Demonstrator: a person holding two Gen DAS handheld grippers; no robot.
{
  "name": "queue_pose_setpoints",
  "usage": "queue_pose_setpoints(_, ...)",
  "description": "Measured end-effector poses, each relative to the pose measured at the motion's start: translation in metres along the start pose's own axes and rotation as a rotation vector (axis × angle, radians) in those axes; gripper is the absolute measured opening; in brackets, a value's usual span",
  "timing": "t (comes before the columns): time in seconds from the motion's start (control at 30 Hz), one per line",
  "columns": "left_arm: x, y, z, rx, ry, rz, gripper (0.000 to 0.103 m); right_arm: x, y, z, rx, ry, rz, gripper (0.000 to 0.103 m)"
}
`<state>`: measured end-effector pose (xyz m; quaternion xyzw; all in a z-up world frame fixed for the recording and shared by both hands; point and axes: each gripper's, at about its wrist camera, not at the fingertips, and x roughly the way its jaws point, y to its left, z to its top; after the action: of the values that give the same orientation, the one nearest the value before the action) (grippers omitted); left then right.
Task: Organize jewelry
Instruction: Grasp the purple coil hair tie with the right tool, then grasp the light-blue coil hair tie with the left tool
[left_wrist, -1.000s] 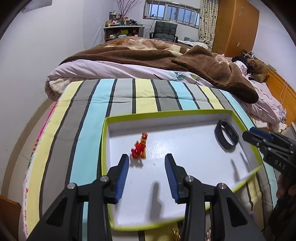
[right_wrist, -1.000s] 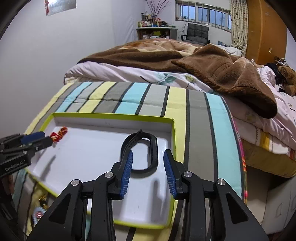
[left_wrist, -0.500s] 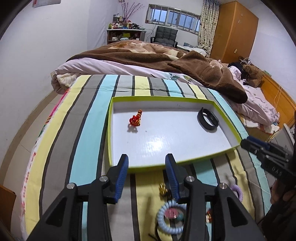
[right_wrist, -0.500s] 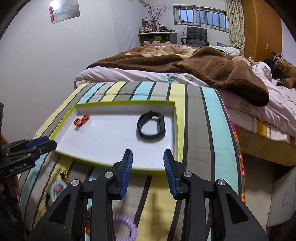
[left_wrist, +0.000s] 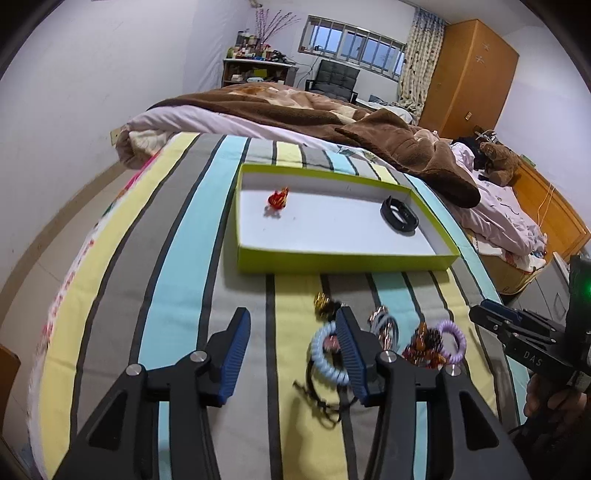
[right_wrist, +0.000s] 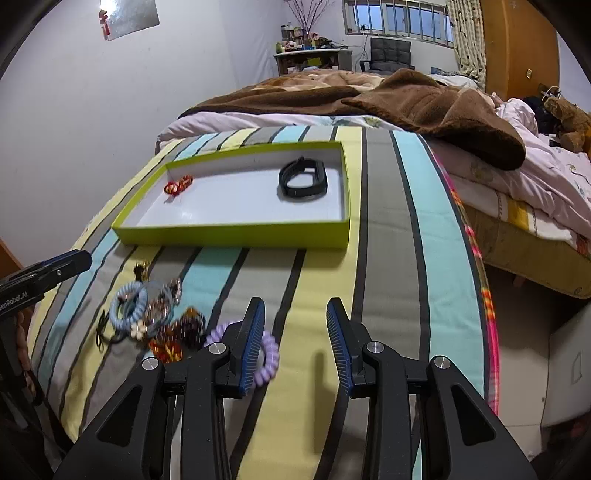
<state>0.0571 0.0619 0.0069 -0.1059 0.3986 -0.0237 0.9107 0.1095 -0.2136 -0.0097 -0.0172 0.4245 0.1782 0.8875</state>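
Note:
A lime-green tray (left_wrist: 343, 257) (right_wrist: 236, 236) with a white floor lies on the striped bedspread. In it are a red bead ornament (left_wrist: 278, 199) (right_wrist: 178, 184) and a black band (left_wrist: 399, 218) (right_wrist: 303, 180). A pile of jewelry lies in front of the tray: a pale blue coil hair tie (left_wrist: 325, 356) (right_wrist: 127, 305), a purple coil hair tie (left_wrist: 451, 340) (right_wrist: 267, 356), brown and red beaded pieces (left_wrist: 423, 345) (right_wrist: 177, 334), and a gold piece (left_wrist: 322, 301). My left gripper (left_wrist: 291, 352) is open and empty over the pile's left side. My right gripper (right_wrist: 295, 345) is open and empty, right of the pile.
The striped spread (left_wrist: 177, 258) covers a surface at the bed's foot. A brown blanket (left_wrist: 388, 147) and pink bedding lie behind the tray. The spread's right edge drops to the floor (right_wrist: 524, 332). A wardrobe (left_wrist: 469, 74) and a desk with a chair stand at the far wall.
Both grippers have drawn back from over the tray toward the near edge. The jewelry pile in front of the tray has come into view. Both grippers stay open and empty.

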Motion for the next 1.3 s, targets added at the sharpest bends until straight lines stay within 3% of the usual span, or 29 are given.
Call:
queue_pose_setpoints(0.13,-0.007,0.0,-0.012,0.031,-0.032,0.022,0.05,0.0,-0.001,-0.011,0.0,0.022,0.002,0.036)
queue_pose_setpoints(0.47,-0.011,0.008,-0.029,-0.023,0.001,-0.022,0.055,0.008,0.013,-0.024,-0.036,0.062,0.032,0.036)
queue_pose_setpoints(0.87,-0.008,0.011,-0.039,-0.048,0.04,-0.069,0.055,0.01,0.023,-0.027,-0.043,0.061,0.001,0.036)
queue_pose_setpoints(0.9,-0.007,0.01,-0.039,-0.043,0.043,-0.076,0.055,0.01,0.023,-0.027,-0.044,0.058,-0.004,0.035)
queue_pose_setpoints(0.97,-0.006,0.009,-0.038,-0.042,0.048,-0.084,0.055,0.01,0.024,-0.028,-0.049,0.057,-0.016,0.014)
queue_pose_setpoints(1.17,0.003,0.001,-0.033,-0.011,0.072,-0.086,0.053,0.01,0.019,-0.029,-0.033,0.047,0.001,0.01)
queue_pose_setpoints(1.3,0.009,-0.003,-0.027,0.007,0.079,-0.083,0.046,0.006,0.015,-0.029,-0.013,0.031,0.002,0.01)
